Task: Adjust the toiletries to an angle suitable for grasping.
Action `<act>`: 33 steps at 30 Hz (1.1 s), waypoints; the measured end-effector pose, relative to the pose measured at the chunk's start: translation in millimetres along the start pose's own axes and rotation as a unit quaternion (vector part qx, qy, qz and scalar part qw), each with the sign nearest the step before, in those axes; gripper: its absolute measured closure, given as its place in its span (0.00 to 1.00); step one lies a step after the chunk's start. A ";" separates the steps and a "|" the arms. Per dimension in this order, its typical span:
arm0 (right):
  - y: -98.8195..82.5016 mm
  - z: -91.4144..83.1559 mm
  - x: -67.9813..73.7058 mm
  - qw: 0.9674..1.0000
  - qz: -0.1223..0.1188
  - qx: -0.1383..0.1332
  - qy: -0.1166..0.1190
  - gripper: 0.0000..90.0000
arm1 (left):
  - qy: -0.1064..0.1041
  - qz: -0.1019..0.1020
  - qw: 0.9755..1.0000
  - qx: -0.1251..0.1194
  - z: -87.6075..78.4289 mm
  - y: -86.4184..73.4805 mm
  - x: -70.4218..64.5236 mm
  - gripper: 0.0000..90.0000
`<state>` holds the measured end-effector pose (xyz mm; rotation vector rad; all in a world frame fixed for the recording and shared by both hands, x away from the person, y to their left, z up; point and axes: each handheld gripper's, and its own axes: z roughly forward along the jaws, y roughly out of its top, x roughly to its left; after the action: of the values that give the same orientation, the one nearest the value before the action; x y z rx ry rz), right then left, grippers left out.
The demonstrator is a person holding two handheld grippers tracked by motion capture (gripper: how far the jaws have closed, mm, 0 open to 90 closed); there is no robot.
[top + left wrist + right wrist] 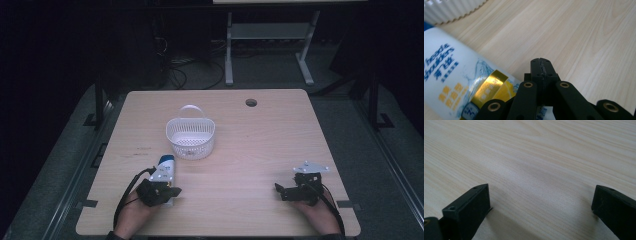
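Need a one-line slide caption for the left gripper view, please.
Left gripper, jaws shut and empty, beside a lying white shampoo bottle on the wooden table, white basket behind.

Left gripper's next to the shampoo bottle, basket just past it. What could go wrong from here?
1. The left gripper has its jaws shut and sits beside the shampoo bottle, not around it; moving in this way would likely push or roll the bottle rather than grip it.
2. The bottle lies close to the white basket; a nudge could knock it into the light basket and shift it.
3. The bottle looks smooth and rounded, so a grip may slip.
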<state>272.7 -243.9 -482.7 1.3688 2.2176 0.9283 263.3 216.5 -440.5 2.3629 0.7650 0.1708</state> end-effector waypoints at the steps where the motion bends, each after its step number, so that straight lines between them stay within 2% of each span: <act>1: 0.0 0.0 0.0 1.000 0.000 0.000 0.000 0.01 | 0.003 -0.005 1.000 0.000 -3.8 -4.3 0.9 1.00; 14: 0.0 0.0 0.0 1.000 0.000 0.000 0.000 0.01 | 0.019 -0.036 0.999 -0.008 -22.4 -26.5 9.7 1.00; 21: 0.0 0.0 0.0 1.000 0.000 0.000 0.000 0.01 | 0.033 -0.061 0.998 -0.015 -33.8 -40.4 16.0 1.00; 27: 0.0 0.0 0.0 1.000 0.000 0.000 0.000 0.01 | 0.042 -0.067 0.997 -0.017 -41.3 -47.1 20.3 1.00; 33: 0.1 0.1 -0.1 1.000 0.000 0.000 0.000 0.01 | 0.044 -0.067 0.997 -0.021 -44.9 -47.0 20.4 1.00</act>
<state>272.9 -243.9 -482.7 1.3690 2.2173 0.9279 243.8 281.6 -435.5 2.2685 0.9489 0.2326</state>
